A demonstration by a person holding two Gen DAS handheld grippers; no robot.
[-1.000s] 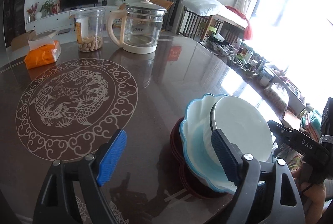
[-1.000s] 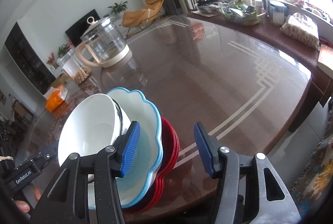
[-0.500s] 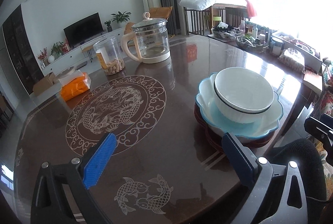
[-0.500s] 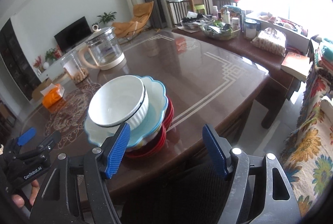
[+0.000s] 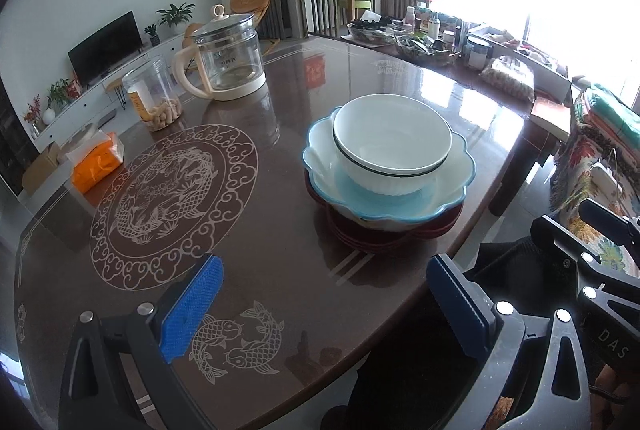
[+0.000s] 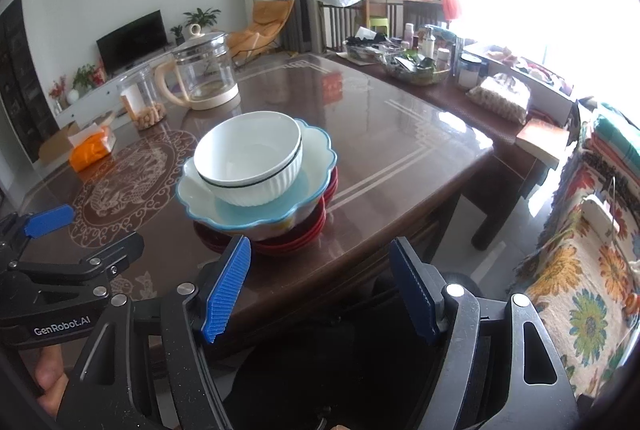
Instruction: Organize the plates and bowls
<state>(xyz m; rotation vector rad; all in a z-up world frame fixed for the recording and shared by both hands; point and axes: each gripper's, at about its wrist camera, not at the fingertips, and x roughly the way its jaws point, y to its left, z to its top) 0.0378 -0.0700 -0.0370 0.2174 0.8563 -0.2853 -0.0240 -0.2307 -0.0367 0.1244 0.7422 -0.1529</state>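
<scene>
A white ribbed bowl (image 5: 390, 138) (image 6: 248, 154) sits inside a blue-rimmed scalloped bowl (image 5: 400, 204) (image 6: 256, 216). Both rest on a stack of red plates (image 5: 380, 244) (image 6: 298, 244) near the front edge of the dark glass-topped table (image 5: 280, 230). My left gripper (image 5: 324, 294) hovers over the table's front, short of the stack, open and empty. My right gripper (image 6: 320, 284) hangs off the table edge in front of the stack, open with nothing between its blue pads (image 6: 226, 288). Each gripper shows at the side of the other's view.
At the back left stand a glass kettle (image 5: 228, 64), a jar of peanuts (image 5: 154, 98) and an orange tissue pack (image 5: 96, 162). A cluttered side table (image 6: 420, 70) lies beyond the far right corner. A flower-patterned sofa cover (image 6: 580, 290) is on the right.
Both grippers have drawn back from the stacked bowls and their jaws stand wider. The stack now lies farther ahead in both views, and the left view has rolled level.
</scene>
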